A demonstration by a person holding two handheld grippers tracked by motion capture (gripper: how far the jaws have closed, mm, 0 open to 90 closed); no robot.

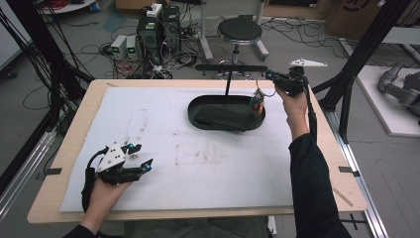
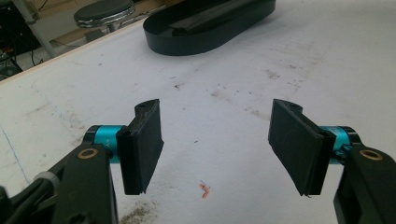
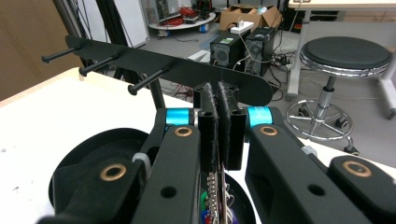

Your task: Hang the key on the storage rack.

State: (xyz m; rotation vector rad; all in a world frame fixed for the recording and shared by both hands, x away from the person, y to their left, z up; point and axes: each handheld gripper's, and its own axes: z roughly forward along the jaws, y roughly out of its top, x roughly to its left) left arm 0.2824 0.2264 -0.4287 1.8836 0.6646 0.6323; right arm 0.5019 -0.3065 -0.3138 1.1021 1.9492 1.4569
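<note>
A black oval tray [image 1: 194,116] stands at the back middle of the white mat, with a post carrying a black peg rack [image 1: 231,67] above it. My right gripper [image 1: 270,75] is held high at the rack's right end, shut on a keychain [image 1: 256,100] whose coloured charms dangle over the tray's right end. In the right gripper view the jaws [image 3: 218,100] press together just in front of the rack bar [image 3: 187,70], and the keychain [image 3: 215,196] hangs below them. My left gripper [image 1: 144,154] rests near the front left, open [image 2: 217,149] and empty.
The tray [image 2: 205,39] lies far ahead of the left gripper across stained white mat [image 1: 208,163]. A round stool [image 1: 239,30] and computer boxes [image 1: 158,29] stand on the floor behind the table. Black frame posts [image 1: 361,54] rise at the right.
</note>
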